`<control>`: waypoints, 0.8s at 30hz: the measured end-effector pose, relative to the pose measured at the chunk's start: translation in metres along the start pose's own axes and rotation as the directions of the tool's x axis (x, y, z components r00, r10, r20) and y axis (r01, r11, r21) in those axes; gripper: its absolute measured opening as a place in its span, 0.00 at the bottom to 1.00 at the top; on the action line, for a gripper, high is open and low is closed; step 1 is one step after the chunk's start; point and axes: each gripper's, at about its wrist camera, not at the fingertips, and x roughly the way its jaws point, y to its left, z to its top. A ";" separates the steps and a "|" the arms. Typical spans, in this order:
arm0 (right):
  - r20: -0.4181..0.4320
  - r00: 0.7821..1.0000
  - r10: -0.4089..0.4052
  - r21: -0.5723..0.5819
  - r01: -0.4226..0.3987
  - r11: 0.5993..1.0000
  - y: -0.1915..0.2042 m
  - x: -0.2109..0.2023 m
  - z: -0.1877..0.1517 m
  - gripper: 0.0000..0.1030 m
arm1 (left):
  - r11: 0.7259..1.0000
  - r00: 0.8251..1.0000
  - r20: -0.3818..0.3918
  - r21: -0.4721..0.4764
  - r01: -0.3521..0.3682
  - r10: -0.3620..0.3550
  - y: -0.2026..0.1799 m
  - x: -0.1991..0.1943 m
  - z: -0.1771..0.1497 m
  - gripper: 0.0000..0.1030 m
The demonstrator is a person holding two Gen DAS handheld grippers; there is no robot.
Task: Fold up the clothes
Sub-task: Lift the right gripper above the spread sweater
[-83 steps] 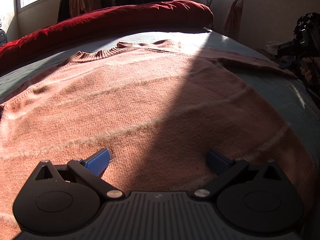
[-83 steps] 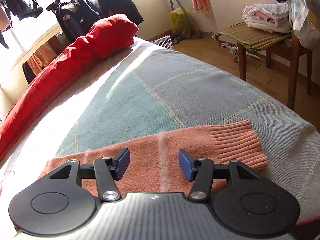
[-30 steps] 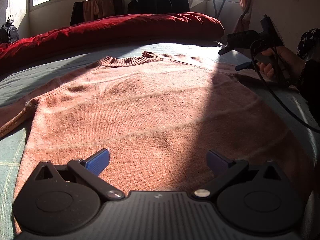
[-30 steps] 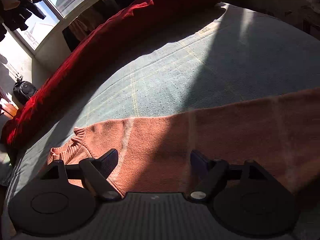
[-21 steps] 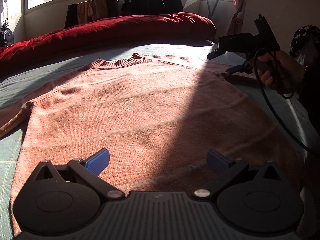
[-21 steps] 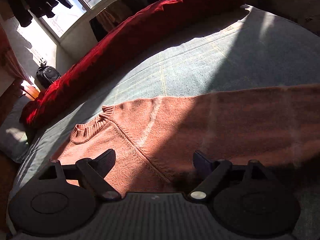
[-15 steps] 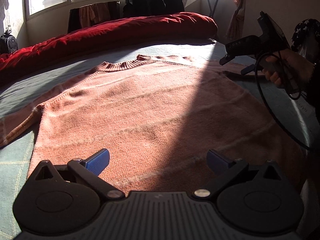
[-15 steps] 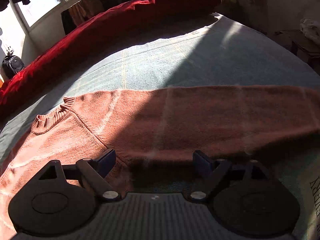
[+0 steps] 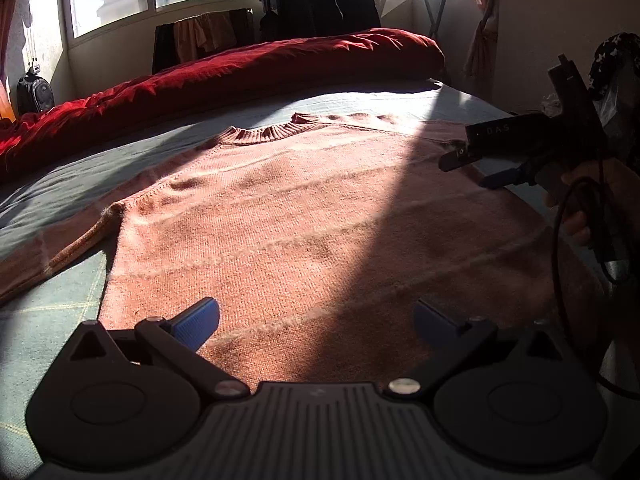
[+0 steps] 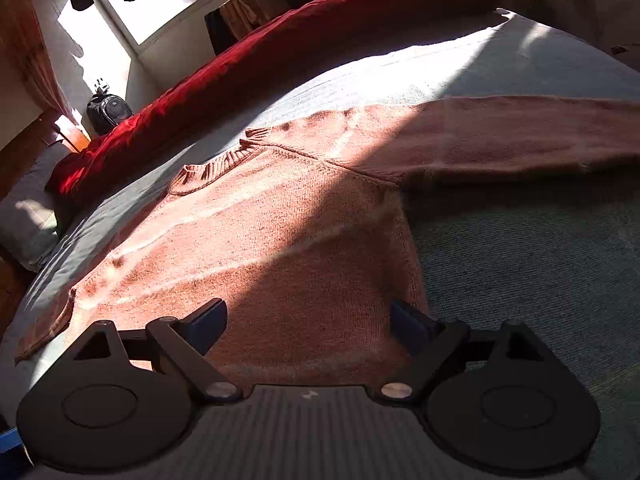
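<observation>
Lettering "DAS" marks the right gripper [image 9: 476, 168], jaws opening, empty; left gripper [image 9: 316, 320] wide, empty; sweater [image 9: 312, 216] sleeve cut off at bed's [image 10: 540, 264] edge.

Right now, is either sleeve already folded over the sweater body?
No. In the right wrist view the sweater lies flat, its sleeve stretched straight out on the bed.

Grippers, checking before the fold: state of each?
Left gripper: open, empty, over the salmon knitted sweater.
Right gripper: jaws opening, nothing held.
</observation>
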 end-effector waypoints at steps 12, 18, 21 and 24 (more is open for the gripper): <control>0.121 0.990 -0.072 -0.204 0.096 0.974 0.055 -0.047 -0.075 0.96 | 1.000 1.000 -0.002 -0.015 0.002 -0.002 -0.002 -0.005 -0.009 0.99; 0.040 0.995 -0.093 -0.321 0.101 0.942 0.088 -0.001 -0.073 1.00 | 0.999 0.999 -0.006 -0.033 -0.035 0.034 0.007 -0.017 -0.018 0.99; 0.087 0.989 -0.124 -0.389 0.148 0.909 0.089 0.007 -0.091 1.00 | 0.998 0.998 -0.015 -0.045 -0.054 0.053 0.014 -0.019 -0.022 0.99; 0.112 0.988 -0.108 -0.369 0.142 0.919 0.083 0.005 -0.097 1.00 | 0.996 0.997 -0.037 -0.062 -0.072 0.070 0.022 -0.013 -0.026 0.99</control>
